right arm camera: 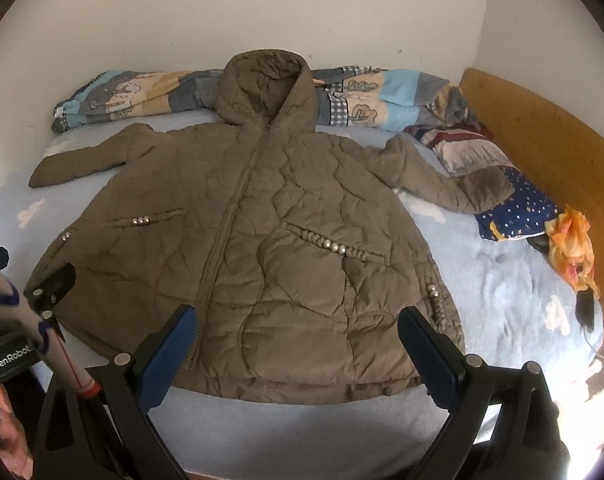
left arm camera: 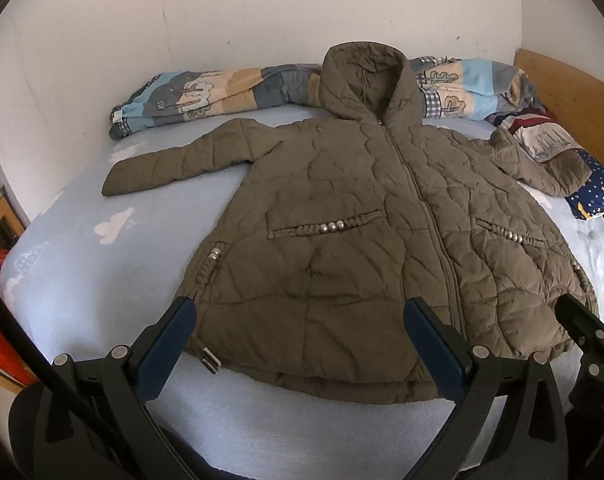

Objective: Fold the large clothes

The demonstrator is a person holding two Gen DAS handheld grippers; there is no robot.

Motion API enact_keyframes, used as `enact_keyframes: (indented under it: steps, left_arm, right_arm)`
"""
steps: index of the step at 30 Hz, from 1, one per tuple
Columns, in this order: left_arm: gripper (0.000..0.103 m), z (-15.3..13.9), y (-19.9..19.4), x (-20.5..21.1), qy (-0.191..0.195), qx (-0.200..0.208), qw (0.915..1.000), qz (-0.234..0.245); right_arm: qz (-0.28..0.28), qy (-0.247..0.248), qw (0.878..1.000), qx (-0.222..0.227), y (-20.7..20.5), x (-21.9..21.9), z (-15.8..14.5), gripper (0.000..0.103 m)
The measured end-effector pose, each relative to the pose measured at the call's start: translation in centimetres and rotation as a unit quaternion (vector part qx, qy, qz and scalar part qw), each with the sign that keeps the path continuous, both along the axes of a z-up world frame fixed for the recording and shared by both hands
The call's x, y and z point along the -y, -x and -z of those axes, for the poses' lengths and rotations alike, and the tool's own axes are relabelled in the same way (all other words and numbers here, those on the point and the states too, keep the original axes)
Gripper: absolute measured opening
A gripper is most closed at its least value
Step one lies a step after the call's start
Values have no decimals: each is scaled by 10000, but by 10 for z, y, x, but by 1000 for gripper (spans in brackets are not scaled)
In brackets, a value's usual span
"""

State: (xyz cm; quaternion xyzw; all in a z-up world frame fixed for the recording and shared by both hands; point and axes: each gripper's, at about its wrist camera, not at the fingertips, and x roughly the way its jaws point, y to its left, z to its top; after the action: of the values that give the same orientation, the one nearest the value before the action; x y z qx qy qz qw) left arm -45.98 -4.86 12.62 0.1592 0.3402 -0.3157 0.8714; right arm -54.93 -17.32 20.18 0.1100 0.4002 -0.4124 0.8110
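Olive quilted jacket, zipped, lies flat front-up on the bed, hood toward the wall, sleeves spread. Left gripper hovers wide apart over its hem; right gripper likewise, empty, over the hem's other side.

I see a bed under a pale blue cloud-print sheet. A quilted olive hooded jacket lies flat at centre, front up, zipped. A rolled patterned quilt lies at twelve o'clock, a starry navy pillow at three.
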Motion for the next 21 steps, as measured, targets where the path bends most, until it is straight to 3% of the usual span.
enact_keyframes:
  steps: [21]
  left_arm:
    - [103,5,-1,4,-86,22,9999,-70]
  right_arm:
    - [85,-103,9999,-68,1,11,7,102]
